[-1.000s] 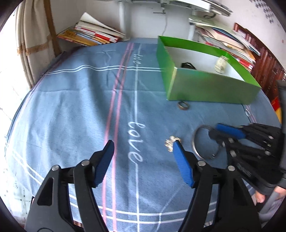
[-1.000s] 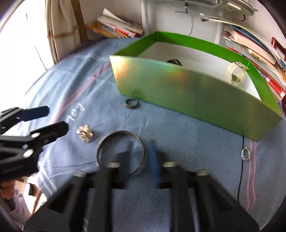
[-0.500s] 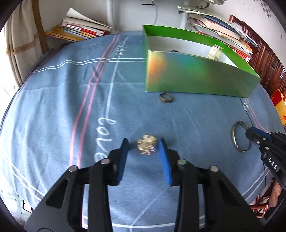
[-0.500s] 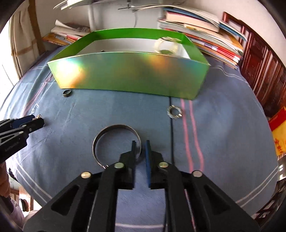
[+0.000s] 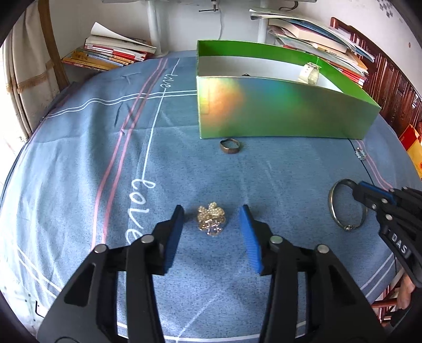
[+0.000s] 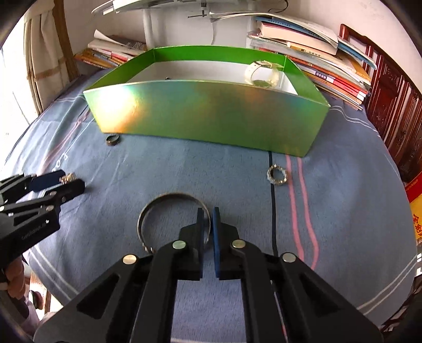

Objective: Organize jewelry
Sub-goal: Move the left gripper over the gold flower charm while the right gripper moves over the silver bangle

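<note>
Jaws — left gripper opening around brooch, right gripper clamping bangle, right view only.

White wall, book stacks, curtain at bright left, carved wood cabinet right.

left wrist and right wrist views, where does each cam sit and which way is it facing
Left wrist: on the left gripper, looking down and forward at a pearl brooch between its opening jaws, untouched; the right gripper shows at right.
Right wrist: on the right gripper, jaws shut on the bangle; the left gripper and a hand show at left.
Shared: green box, dark ring, blue cloth.
</note>
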### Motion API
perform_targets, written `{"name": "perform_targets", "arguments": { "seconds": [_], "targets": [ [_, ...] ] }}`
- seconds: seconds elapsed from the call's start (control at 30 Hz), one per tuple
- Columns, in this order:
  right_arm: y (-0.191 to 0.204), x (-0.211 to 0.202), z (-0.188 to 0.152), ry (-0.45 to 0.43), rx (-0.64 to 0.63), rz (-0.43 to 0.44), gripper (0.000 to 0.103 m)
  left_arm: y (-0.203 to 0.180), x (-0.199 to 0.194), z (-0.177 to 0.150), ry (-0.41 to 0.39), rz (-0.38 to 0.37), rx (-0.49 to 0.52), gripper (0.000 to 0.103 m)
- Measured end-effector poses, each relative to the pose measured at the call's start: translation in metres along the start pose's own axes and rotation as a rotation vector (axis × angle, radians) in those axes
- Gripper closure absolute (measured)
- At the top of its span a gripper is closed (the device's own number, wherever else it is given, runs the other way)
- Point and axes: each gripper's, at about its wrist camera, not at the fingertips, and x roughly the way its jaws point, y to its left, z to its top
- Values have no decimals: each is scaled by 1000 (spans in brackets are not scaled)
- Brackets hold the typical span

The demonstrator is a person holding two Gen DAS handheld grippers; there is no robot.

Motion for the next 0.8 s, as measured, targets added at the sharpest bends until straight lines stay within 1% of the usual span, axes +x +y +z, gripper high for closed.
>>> {"name": "perform_targets", "arguments": {
  "seconds": [0.1, 0.2, 0.23, 0.27, 0.33, 0.37, 0.7, 0.77, 0.8],
  "targets": [
    [3, -2, -3, 9, -7, 17, 97, 2, 0, -1, 0, -1, -4, 54],
    [5, -4, -3, 0, -10, 30, 95, 3, 0, -1, -1, -1, -5, 50],
    [6, -5, -3, -6, -10, 31, 91, 3, 0, -1, 0, -1, -4, 50],
    [5, -5, -1, -16, -6, 30, 89, 3, 0, -1, 0, 0, -4, 49],
    [4, -4, 1, -22, 2, 20, 83, 3, 0, -1, 0, 0, -5, 47],
    [3, -3, 3, -25, 5, 14, 82, 3, 0, -1, -1, 0, -6, 47],
    [8, 8, 6, -25, -11, -13, 82, 3, 0, -1, -3, -2, -4, 44],
    [7, 7, 5, -25, -10, -11, 86, 3, 0, -1, -3, -2, -5, 44],
    [7, 7, 5, -24, -10, -10, 91, 3, 0, -1, -4, -2, -4, 44]
  ]
}}
